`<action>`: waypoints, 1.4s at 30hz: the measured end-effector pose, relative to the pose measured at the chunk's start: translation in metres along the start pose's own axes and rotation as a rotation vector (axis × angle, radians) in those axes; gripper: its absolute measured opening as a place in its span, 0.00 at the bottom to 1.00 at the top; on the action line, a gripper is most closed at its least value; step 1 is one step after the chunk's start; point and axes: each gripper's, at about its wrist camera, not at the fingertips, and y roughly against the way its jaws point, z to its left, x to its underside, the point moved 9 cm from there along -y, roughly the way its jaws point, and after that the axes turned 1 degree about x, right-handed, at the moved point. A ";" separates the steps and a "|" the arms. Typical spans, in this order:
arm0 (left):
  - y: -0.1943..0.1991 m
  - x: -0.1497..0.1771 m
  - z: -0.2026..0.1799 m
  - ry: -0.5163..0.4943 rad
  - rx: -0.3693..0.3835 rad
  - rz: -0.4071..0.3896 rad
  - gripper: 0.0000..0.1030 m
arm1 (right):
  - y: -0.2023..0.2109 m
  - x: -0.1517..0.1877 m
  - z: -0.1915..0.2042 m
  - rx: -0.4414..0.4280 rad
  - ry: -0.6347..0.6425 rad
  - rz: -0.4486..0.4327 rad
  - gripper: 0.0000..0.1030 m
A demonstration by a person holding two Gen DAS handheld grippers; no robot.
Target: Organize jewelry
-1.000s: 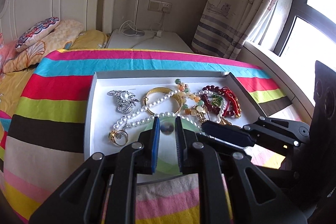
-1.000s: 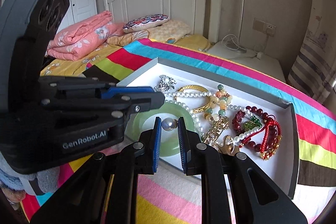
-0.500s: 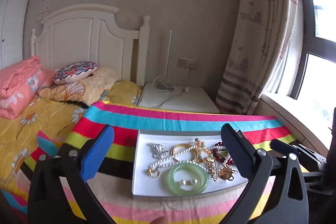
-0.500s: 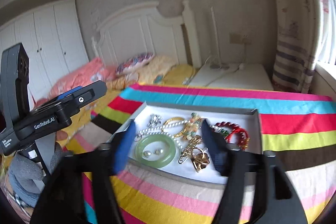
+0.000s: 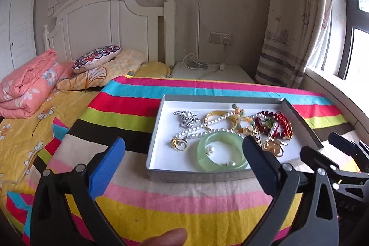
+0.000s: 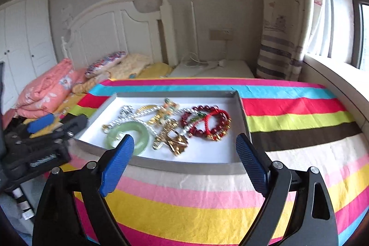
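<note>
Both grippers' blue fingers (image 5: pixel 108 167) stand spread and empty, the right gripper (image 6: pixel 184 163) just widening, before a jewelry tray (image 5: pixel 159 121) on the striped bedspread (image 5: pixel 129 107), pillows left, curtain (image 5: pixel 290 15) right, the tangled beads hard to separate.

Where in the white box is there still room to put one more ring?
The shallow white box is bare along its far edge and in its near left corner, beside the pale green jade bangle. In the right wrist view the near right corner is bare too. The middle is crowded: pearl strand, dark red bead bracelets.
</note>
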 end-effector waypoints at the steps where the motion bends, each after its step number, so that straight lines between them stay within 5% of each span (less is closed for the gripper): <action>1: 0.000 0.002 -0.001 -0.006 -0.001 0.004 0.98 | -0.002 0.001 0.000 -0.002 0.001 0.010 0.84; 42: -0.008 0.011 -0.006 -0.007 0.021 0.046 0.98 | -0.007 0.006 -0.010 0.052 -0.029 0.035 0.84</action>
